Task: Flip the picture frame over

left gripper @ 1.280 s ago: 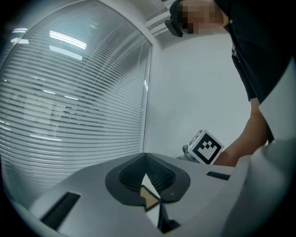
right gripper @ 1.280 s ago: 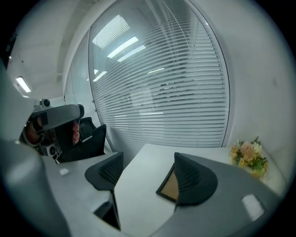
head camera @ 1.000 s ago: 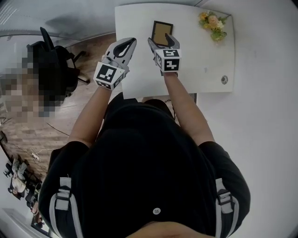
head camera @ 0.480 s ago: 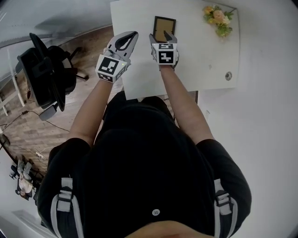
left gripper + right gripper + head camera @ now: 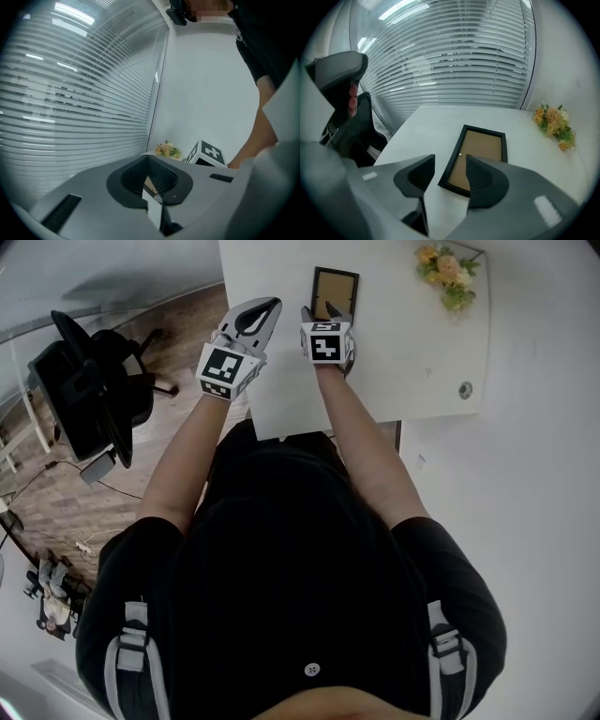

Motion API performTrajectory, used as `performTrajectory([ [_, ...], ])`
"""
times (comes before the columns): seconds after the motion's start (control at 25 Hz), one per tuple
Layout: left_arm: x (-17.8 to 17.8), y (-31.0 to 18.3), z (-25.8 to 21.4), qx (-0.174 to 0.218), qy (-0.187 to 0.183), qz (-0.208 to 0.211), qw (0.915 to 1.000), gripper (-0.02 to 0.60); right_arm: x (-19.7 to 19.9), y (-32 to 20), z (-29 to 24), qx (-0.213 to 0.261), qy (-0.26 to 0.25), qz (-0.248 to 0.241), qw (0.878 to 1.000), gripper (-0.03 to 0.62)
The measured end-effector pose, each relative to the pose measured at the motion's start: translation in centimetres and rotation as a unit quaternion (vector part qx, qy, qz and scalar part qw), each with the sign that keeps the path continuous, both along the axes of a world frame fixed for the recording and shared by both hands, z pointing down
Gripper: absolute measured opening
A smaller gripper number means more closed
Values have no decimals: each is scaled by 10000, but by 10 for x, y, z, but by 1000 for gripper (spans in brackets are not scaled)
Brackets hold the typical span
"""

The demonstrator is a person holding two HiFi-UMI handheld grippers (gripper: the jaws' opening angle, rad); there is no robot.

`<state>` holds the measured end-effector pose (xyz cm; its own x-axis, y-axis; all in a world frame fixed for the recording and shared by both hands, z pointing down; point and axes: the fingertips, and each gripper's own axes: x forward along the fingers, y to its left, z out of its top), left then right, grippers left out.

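The picture frame (image 5: 335, 292) lies flat on the white table (image 5: 403, 352), its brown backing up inside a black rim. In the right gripper view the frame (image 5: 480, 154) sits just past my jaws. My right gripper (image 5: 323, 313) hovers over the frame's near edge, pointing steeply down. Its jaws are closing, and the frame's near left corner shows in the gap of the right gripper (image 5: 449, 164); the pads do not press on it. My left gripper (image 5: 258, 313) hangs to the left of the frame, over the table's left part, jaws together and holding nothing.
A small bunch of yellow and orange flowers (image 5: 448, 273) lies at the table's far right corner. A black office chair (image 5: 89, 390) stands on the wood floor to the left. Slatted blinds fill the wall behind the table (image 5: 440, 126).
Both grippers have come down toward the table. The right gripper has tipped further down, its jaws have narrowed, and it has closed in on the frame's near edge.
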<state>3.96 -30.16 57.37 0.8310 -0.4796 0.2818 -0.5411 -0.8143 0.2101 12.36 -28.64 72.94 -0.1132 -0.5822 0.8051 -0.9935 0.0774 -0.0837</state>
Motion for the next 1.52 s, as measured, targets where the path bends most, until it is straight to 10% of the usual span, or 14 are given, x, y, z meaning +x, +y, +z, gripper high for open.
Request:
performTrajectory([
  [1.52, -19, 15, -1, -102, 124, 38, 9999, 5, 20, 17, 5, -156, 147, 685, 9974, 51],
])
